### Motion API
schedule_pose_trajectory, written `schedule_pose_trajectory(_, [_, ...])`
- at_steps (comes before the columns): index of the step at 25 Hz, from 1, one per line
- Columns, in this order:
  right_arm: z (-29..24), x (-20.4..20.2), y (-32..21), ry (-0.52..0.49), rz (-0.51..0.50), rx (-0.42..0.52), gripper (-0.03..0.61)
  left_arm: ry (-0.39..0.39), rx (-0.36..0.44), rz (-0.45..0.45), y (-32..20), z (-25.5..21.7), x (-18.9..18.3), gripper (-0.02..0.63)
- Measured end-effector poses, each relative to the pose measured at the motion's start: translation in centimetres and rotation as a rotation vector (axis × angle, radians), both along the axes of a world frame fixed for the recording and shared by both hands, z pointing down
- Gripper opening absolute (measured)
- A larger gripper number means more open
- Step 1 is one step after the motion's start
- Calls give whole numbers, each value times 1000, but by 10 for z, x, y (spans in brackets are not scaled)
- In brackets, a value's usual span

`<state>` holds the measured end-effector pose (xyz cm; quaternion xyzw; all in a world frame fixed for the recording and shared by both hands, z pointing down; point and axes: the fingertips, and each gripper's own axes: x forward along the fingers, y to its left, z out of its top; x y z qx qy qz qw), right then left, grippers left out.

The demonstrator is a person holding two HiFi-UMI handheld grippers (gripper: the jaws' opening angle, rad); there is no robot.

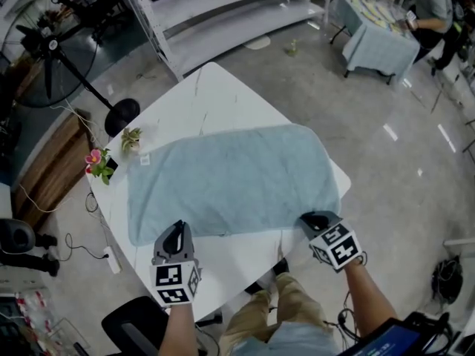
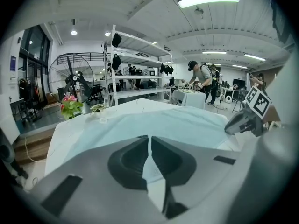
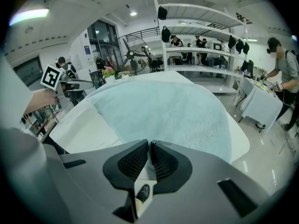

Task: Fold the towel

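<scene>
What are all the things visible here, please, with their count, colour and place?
towel: one, light blue, spread flat on the table
table: one, white, centre
small plants: two, one pink-flowered, one green, table's left edge
fan: one, black, on the floor, far left
shelf rack: one, white, beyond the table
covered table: one, pale blue cloth, top right
person: one, beside the covered table
left gripper: grey, shut on the towel's near edge
right gripper: grey, shut on the towel's near right corner

No legible text, brand or number in any view, square markers on left gripper (image 1: 177, 230) and right gripper (image 1: 318, 218) patterns only, white tag (image 1: 145, 159) at towel (image 1: 230, 180) far left corner unreadable.
</scene>
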<state>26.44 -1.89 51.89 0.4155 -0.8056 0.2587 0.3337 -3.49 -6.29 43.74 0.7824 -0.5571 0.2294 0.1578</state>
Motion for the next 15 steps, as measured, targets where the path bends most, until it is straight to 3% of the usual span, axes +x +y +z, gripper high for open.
schedule_pose_trajectory(3, [2,-4,-7,-34,21,9,50,2,18,1,-7,0,4,26])
schedule_pose_trajectory(8, [-39,2,-30,-128,83,113,93,-9,94,-9,-20,-25,14,26])
schedule_pose_trajectory(15, [-97,63,-63,-150,180,239,142,-4,220,-47,-39,-85,41,26])
